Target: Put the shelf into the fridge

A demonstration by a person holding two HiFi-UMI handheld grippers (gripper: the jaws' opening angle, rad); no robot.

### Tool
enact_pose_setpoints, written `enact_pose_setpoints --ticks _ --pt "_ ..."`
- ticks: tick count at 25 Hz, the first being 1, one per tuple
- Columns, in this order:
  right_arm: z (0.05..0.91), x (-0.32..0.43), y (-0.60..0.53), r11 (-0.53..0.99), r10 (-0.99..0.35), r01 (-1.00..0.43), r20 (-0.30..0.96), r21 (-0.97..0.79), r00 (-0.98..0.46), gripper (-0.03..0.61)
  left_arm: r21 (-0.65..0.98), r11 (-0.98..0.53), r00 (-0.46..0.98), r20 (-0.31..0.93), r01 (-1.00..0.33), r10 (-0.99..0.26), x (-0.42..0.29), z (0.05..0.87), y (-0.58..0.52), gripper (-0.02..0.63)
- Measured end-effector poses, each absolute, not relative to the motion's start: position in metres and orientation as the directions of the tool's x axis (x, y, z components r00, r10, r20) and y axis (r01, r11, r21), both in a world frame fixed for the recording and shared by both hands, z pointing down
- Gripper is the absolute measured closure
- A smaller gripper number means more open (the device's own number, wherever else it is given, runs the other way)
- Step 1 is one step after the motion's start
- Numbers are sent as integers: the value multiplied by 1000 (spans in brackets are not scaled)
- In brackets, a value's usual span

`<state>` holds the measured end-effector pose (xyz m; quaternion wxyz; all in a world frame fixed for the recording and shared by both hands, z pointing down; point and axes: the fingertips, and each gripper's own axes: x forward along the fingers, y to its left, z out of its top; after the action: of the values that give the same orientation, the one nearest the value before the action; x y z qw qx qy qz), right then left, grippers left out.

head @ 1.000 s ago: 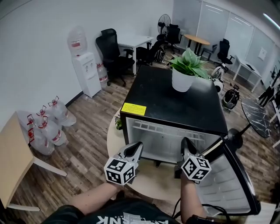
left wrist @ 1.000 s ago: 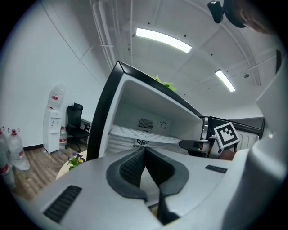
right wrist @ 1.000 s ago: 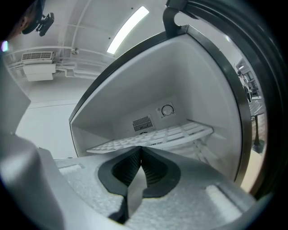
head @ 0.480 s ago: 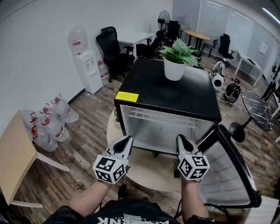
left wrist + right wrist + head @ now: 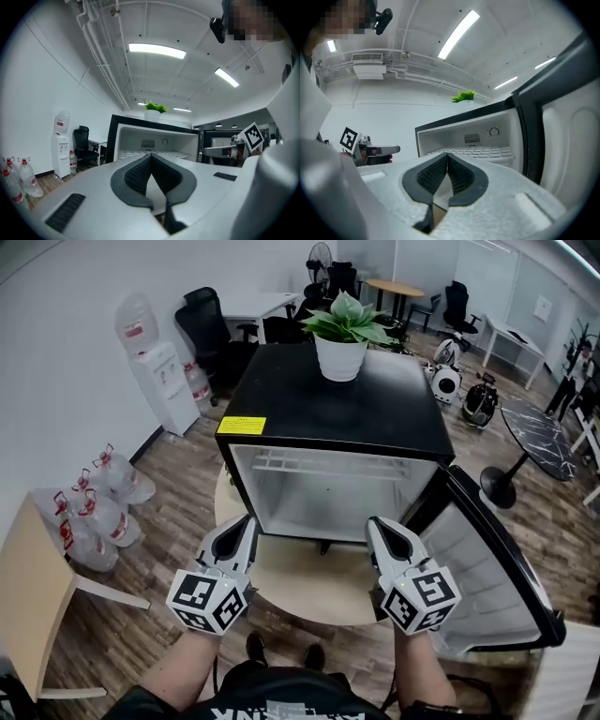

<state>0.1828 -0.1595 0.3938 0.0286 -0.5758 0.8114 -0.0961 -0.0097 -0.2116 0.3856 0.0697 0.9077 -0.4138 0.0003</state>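
Note:
A black mini fridge [image 5: 328, 409] stands on a round table with its door [image 5: 487, 568] swung open to the right. A white wire shelf [image 5: 328, 465] lies across the upper part of its white interior, also seen as the shelf [image 5: 176, 153] and the shelf [image 5: 487, 152] in the two gripper views. My left gripper [image 5: 249, 521] and right gripper [image 5: 373, 524] hover side by side just before the opening, both shut with nothing between the pads. The left gripper [image 5: 151, 157] and right gripper [image 5: 446, 156] each point into the fridge.
A potted plant [image 5: 342, 334] sits on the fridge top. The round table [image 5: 309, 587] carries the fridge. A water dispenser [image 5: 150, 371], water jugs [image 5: 94, 512] and a wooden table [image 5: 28, 596] are at the left. Office chairs and desks fill the back.
The head view has tilted, so the fridge opening shows more fully. Both grippers have spread slightly apart in front of it and stay shut.

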Motion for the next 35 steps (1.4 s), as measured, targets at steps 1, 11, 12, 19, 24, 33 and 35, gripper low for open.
enact_pose_setpoints --ticks 1,11,12,19,24,33,35 --pt "389 183 -156 310 -944 -933 60 -185 -326 572 121 -660 669 55 -741 -741 -10 383 -212 611" --pt "358 152 -142 220 -975 -961 0 -168 -223 572 2 -796 790 118 -605 -601 -33 373 -214 612" --pt "356 148 -141 216 -976 -964 4 -157 -220 572 12 -807 803 109 -590 -585 -35 371 -214 612" --pt "350 130 -137 132 -990 -986 29 -104 -135 572 78 -831 834 31 -551 -551 -57 361 -226 612" --pt "352 122 -134 68 -996 -994 54 -90 -73 572 78 -833 836 33 -548 -547 -68 360 -233 612" --pt "350 113 -124 -4 -998 -994 63 -108 -2 572 61 -853 855 59 -518 -515 -74 365 -234 612" --pt "348 112 -123 -10 -998 -994 59 -110 3 572 63 -852 854 43 -520 -518 -76 362 -234 612"
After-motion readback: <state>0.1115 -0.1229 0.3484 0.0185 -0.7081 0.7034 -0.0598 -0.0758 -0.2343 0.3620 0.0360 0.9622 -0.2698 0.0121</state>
